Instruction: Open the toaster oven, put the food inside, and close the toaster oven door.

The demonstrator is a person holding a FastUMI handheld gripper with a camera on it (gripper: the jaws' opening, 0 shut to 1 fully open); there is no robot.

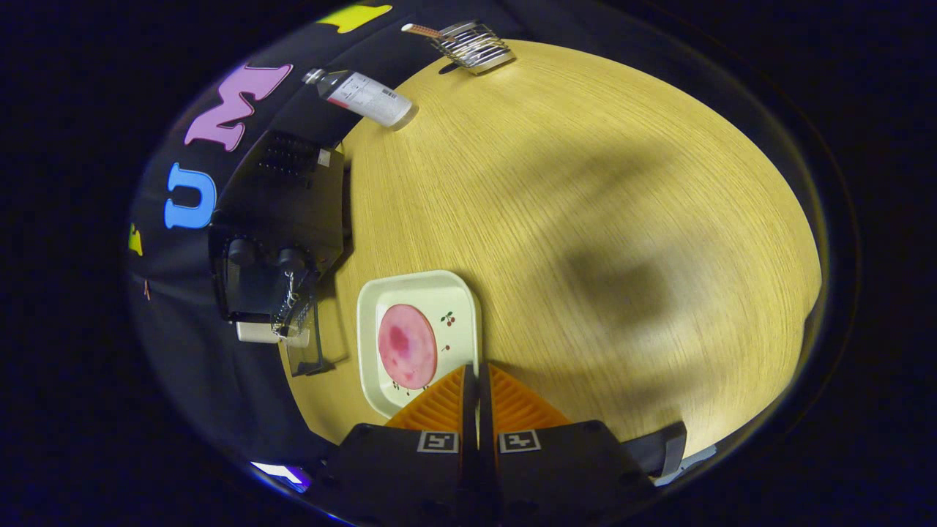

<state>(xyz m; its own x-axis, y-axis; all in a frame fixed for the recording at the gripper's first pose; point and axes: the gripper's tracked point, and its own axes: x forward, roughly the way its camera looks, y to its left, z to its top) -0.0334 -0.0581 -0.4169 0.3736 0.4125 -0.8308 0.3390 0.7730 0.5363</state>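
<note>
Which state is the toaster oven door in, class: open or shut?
Open: the toaster oven has its glass door swung down onto the table. The gripper jaws are shut, empty.

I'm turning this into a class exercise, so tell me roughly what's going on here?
A hand-held gripper hovers over a wooden table, its fingers closed together with nothing between them. Just ahead of them sits a white tray carrying a round pink slice of food. Beside the tray stands the black toaster oven, its glass door hanging open. The food has not been picked up yet. A bottle and a metal rack lie at the table's far side.
</note>
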